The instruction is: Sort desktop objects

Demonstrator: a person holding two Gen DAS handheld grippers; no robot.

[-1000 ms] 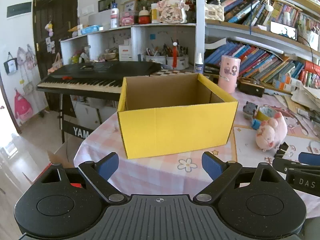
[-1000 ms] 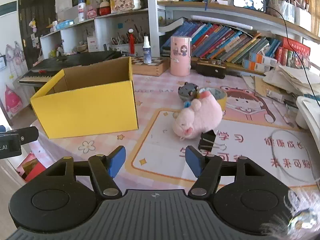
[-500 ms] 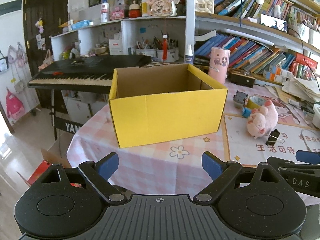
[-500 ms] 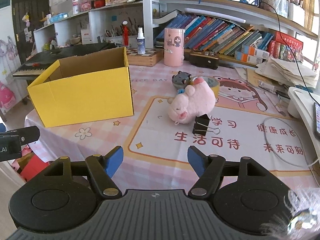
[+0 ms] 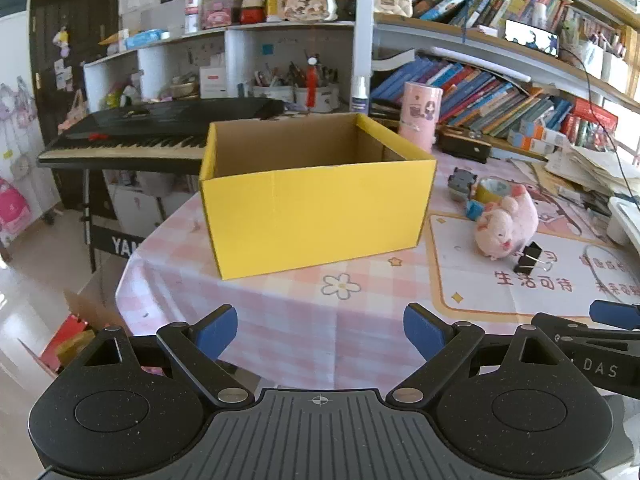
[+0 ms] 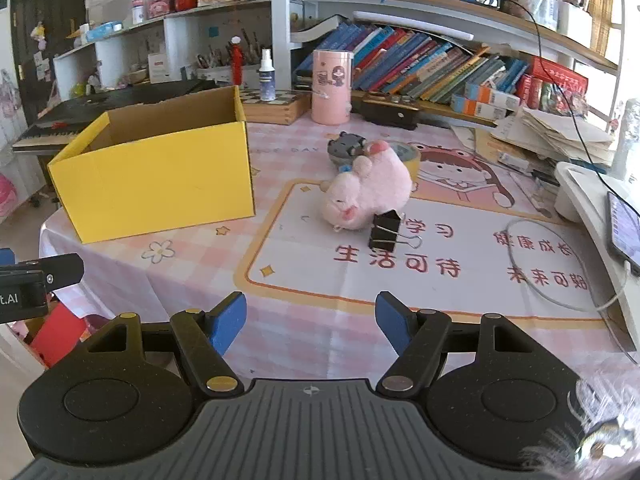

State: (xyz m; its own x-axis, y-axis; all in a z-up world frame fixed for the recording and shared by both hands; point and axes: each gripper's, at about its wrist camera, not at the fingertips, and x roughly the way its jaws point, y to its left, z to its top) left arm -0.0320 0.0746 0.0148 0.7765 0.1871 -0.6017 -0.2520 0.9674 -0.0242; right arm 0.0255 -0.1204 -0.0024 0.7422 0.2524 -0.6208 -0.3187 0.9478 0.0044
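An open yellow cardboard box (image 5: 316, 216) (image 6: 156, 184) stands on the pink checked table, and what I see of its inside is bare. To its right lie a pink plush pig (image 5: 506, 226) (image 6: 366, 196), a black binder clip (image 5: 527, 258) (image 6: 386, 231), a roll of yellow tape (image 5: 494, 190) (image 6: 408, 152) and a small grey toy (image 5: 461, 185) (image 6: 346, 147). My left gripper (image 5: 320, 330) hangs open over the table's near edge, facing the box. My right gripper (image 6: 311, 318) is open too, short of the printed mat, with nothing between its fingers.
A pink cylinder (image 6: 332, 86) and a wooden box with a spray bottle (image 6: 267, 76) stand behind the yellow box. Books fill the shelf at the back; papers pile at the right. A white tray with a phone (image 6: 622, 228) sits at the right edge. A keyboard piano (image 5: 152, 128) stands beyond the table's left side.
Both grippers have drawn back from the table, so the box and toys look smaller and farther. The right jaws stand slightly wider than a second ago.
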